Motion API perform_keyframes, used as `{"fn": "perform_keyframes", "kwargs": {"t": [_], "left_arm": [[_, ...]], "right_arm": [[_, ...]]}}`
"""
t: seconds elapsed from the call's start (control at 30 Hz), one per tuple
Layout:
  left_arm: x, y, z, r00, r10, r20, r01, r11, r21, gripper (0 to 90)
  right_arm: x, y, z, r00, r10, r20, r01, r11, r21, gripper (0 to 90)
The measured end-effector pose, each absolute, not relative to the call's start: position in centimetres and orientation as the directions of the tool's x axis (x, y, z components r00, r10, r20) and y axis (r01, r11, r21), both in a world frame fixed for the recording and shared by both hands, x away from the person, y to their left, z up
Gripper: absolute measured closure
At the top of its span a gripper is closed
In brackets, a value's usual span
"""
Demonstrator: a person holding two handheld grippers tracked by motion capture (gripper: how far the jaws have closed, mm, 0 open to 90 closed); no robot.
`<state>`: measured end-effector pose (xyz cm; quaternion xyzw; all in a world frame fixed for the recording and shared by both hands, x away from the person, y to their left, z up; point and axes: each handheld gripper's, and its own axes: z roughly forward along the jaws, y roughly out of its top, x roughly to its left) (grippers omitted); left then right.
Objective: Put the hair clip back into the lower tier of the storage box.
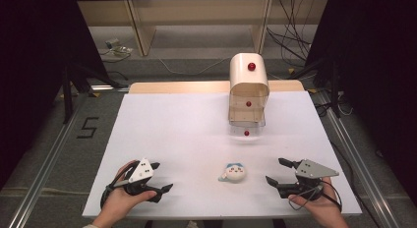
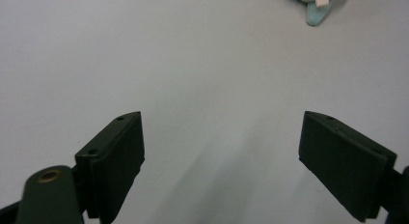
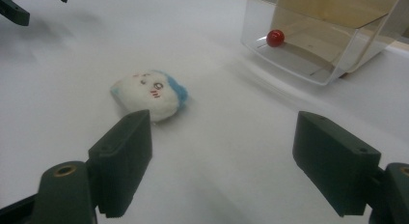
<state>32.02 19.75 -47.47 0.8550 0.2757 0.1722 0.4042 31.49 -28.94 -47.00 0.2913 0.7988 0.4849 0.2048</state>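
From the high view, the white table (image 1: 187, 139) lies flat in front of me, with a strip of bare wood along its far edge. Around it are grey floor, metal rails on both sides, a wooden frame and loose cables at the back, and a taped "5" (image 1: 87, 128) on the floor to my left. My left gripper (image 1: 162, 177) rests near the table's near left corner, jaws spread wide around nothing. My right gripper (image 1: 274, 171) sits near the near right corner, jaws just as wide and empty. Between them, nearer my right, lies the small plush toy (image 1: 233, 172), white with a blue edge, touching neither claw. Far back on the right stands the cream-topped bin (image 1: 249, 90) with a clear front and red knobs. The wide middle and left of the sheet are open.

In the left gripper view, my two black jaws stand far apart over bare white surface; the plush toy (image 2: 316, 4) pokes in at the top right edge.

In the right gripper view, my jaws gape wide, with the plush toy (image 3: 149, 94) lying beyond the left jaw, apart from it. The bin (image 3: 318, 40) sits farther off at the upper right, a red ball (image 3: 275, 38) showing through its clear wall. My left gripper (image 3: 19, 7) shows at the top left corner.
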Motion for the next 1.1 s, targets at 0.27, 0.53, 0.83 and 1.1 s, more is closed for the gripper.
{"fn": "perform_keyframes", "kwargs": {"t": [0.27,0.53,0.83,1.1], "left_arm": [[32.0,19.7,-47.4,0.786,0.614,0.076,0.332,-0.522,0.786,16.2],[32.2,19.5,-47.5,0.787,0.613,0.078,0.331,-0.525,0.784,16.3],[32.4,19.4,-47.5,0.788,0.611,0.081,0.329,-0.528,0.783,16.6],[32.4,19.4,-47.5,0.79,0.608,0.082,0.327,-0.53,0.782,16.6]], "right_arm": [[31.5,-28.4,-46.7,-0.797,0.602,-0.052,0.255,0.413,0.874,25.7],[32.7,-26.9,-46.8,-0.836,0.546,-0.057,0.235,0.449,0.862,30.2],[33.6,-25.1,-47.2,-0.868,0.495,-0.038,0.24,0.485,0.841,30.6],[34.4,-23.4,-47.7,-0.895,0.445,-0.022,0.24,0.522,0.819,30.9]]}}
